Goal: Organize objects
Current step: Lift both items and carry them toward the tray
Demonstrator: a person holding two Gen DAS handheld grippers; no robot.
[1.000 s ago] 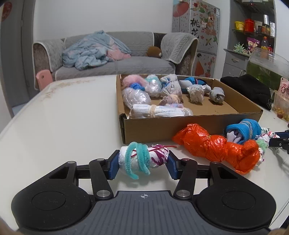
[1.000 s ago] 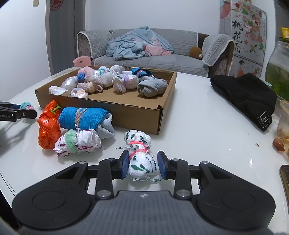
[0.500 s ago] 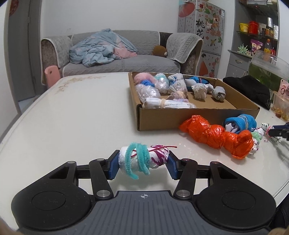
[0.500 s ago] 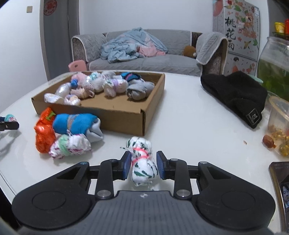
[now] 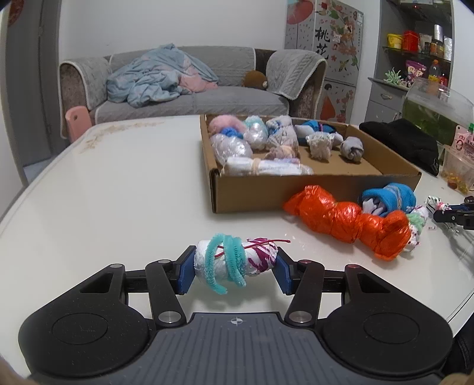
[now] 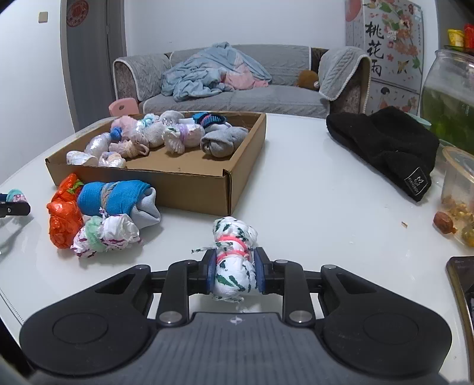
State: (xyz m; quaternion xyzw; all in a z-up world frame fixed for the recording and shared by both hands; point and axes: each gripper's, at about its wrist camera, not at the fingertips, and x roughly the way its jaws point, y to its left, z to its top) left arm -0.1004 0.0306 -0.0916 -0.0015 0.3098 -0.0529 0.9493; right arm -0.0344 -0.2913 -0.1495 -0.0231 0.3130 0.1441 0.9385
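Grey sofa (image 5: pixel 192 88) against white wall (image 5: pixel 166 23), shelving (image 5: pixel 414 59) rightward.

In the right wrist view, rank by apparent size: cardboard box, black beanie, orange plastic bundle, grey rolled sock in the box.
1. cardboard box
2. black beanie
3. orange plastic bundle and grey rolled sock: these look similar, and the bundle sits nearer the camera and partly hidden, so I won't rank them.
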